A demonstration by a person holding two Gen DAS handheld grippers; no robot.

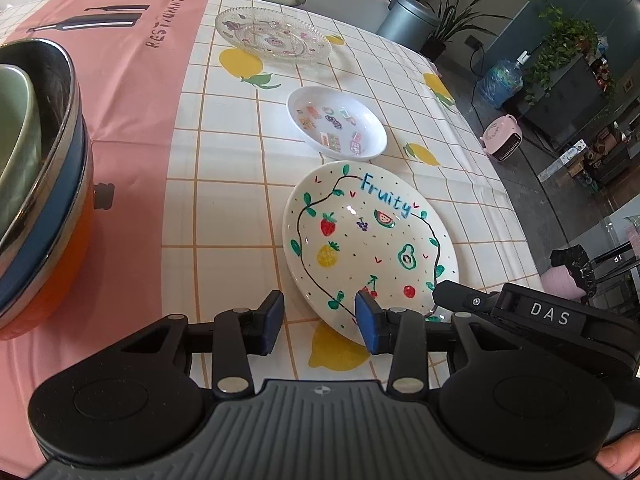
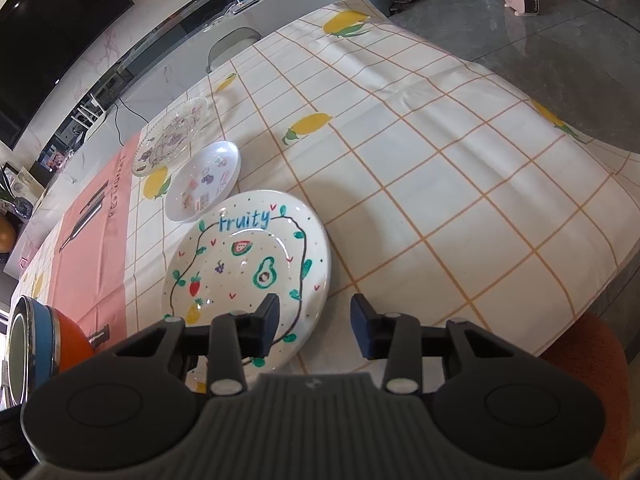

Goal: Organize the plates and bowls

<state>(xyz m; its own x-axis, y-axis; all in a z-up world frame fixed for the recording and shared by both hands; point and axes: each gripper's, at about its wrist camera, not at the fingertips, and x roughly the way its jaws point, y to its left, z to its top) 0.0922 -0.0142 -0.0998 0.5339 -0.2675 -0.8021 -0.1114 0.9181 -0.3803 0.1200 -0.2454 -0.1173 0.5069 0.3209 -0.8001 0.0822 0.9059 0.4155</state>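
1. the left gripper [image 1: 319,322] hovered low over the bench [image 1: 224,184], its blue fingers [image 1: 368,324] spread apart and holding nothing.
2. the near left rim of the fruit plate [image 1: 370,246] lay in the gap between those fingers, with the right finger over the plate's edge; i could not tell whether it touched.
3. the right gripper [image 2: 314,326] was also spread wide and empty, its left finger [image 2: 266,326] over the near right rim of the fruit plate [image 2: 248,272] and its right finger over bare cloth.
4. in the left wrist view the right gripper's black body [image 1: 532,316] sat just past the plate's near right edge.
5. the fruit plate, painted with "fruity" and small fruits, lay flat on the checked cloth, nearest of three dishes in a row.
6. just beyond it sat the white bowl [image 1: 338,122], with small stickers inside; in the right wrist view the bowl [image 2: 204,186] appeared to touch or slightly overlap the plate's far rim.
7. further off lay the glass plate [image 1: 273,36], apart from the bowl.
8. at the left, on the pink part of the cloth, stood an orange pot [image 1: 44,216] with a blue band and a green bowl [image 1: 16,132] inside it.
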